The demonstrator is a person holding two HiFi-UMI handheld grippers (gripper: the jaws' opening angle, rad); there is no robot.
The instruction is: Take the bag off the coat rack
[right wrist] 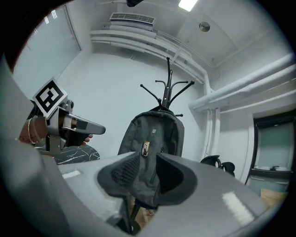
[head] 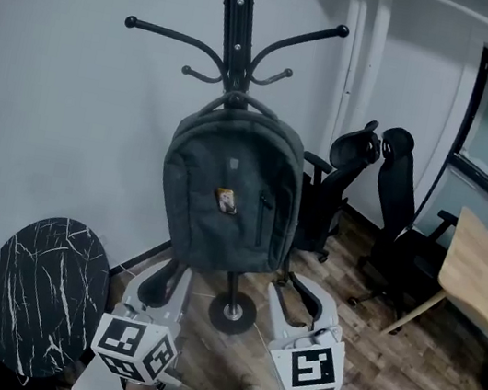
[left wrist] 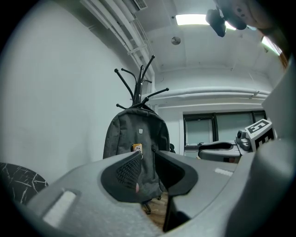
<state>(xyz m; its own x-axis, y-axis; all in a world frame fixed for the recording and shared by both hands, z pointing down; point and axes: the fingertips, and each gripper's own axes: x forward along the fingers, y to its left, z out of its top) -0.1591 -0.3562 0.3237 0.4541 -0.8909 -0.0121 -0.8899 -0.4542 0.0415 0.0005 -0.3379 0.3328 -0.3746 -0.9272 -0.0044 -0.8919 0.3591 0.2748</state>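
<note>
A dark grey backpack with a small yellow badge hangs by its top loop from the black coat rack, against the white wall. Both grippers are held low in front of it and do not touch it. My left gripper is below the bag's left bottom corner, and my right gripper is below its right bottom corner. In the left gripper view the backpack shows beyond the parted jaws of the left gripper. The right gripper view shows the backpack past the open right gripper. Nothing lies between either pair of jaws.
The rack's round base stands on the wood floor between the grippers. A round black marble-top table is at the lower left. Two black office chairs and a wooden desk stand to the right.
</note>
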